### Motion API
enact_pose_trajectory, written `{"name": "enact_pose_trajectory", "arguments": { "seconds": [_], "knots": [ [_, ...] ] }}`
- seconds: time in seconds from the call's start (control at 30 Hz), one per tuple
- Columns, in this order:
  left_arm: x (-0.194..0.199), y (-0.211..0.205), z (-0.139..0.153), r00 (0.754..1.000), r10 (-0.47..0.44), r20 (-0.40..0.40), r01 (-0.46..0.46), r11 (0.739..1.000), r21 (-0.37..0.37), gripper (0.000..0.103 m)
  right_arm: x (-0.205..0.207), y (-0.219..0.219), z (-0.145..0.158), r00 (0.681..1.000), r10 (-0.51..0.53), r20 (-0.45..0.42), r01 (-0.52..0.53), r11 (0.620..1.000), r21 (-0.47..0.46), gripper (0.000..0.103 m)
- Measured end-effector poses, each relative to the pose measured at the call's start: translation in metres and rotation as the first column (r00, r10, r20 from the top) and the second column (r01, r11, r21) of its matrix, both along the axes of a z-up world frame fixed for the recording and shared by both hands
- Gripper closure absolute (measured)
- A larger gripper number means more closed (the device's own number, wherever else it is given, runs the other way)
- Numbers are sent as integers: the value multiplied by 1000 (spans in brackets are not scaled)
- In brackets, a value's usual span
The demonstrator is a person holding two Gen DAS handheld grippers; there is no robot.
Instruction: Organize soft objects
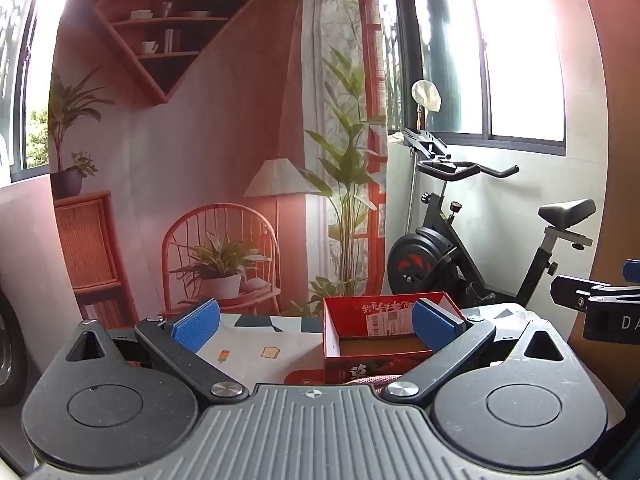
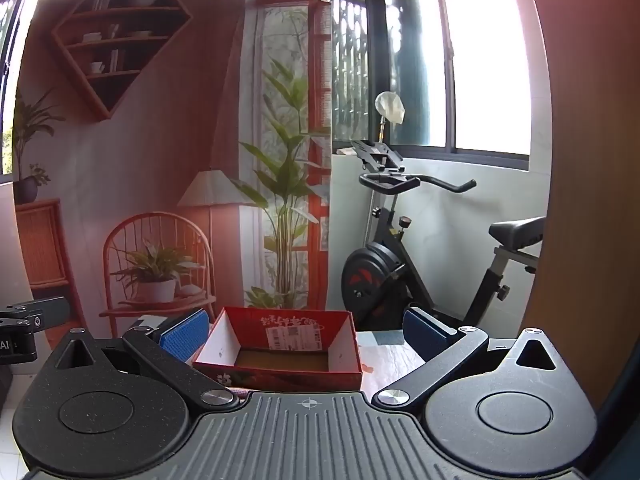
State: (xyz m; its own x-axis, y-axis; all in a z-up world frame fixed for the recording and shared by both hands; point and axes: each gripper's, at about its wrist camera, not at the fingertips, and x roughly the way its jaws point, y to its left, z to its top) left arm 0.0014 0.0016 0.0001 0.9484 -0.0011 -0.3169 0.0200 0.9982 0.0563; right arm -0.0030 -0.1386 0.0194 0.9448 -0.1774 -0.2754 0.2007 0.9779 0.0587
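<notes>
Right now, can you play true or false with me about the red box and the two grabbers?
1. The red box is open on top. True.
2. The box is full of soft toys. False: it looks empty, only its brown bottom shows.
3. The right grabber is open wide. True.
4. The left grabber is squeezing the box. False: it is open and holds nothing.
5. An exercise bike stands behind the table. True.

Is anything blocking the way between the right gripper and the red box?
No, nothing visible does. The right gripper is open and empty, and the red box sits straight ahead of it on the table, its inside bare cardboard.
</notes>
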Motion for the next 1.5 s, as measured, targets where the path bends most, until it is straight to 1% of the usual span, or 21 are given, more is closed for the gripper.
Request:
{"name": "enact_pose_trajectory", "arguments": {
  "seconds": [0.07, 0.23, 0.3, 0.37, 1.5],
  "knots": [
    [4, 4, 0, 1000, -1, -11, 1, 1000, -19, 0, 0, 0, 0, 1000, 0, -1, 0, 1000, 0, 0],
    [-2, -2, 1, 1000, -18, 16, 18, 1000, -3, 0, 0, 0, 0, 1000, 0, 3, 0, 1000, 2, 0],
    [1, -5, 0, 1000, -19, 7, 19, 1000, 2, 0, 1, 1, 0, 1000, -1, 0, 1, 1000, 2, 0],
    [-1, 0, 1, 1000, -23, 11, 23, 1000, -2, 0, 1, 1, 0, 1000, -2, -2, 2, 1000, 5, 0],
    [1, 1, 0, 1000, -26, 11, 26, 1000, -6, 0, 4, 0, 1, 1000, -6, -6, 6, 1000, 8, 0]
  ]
}}
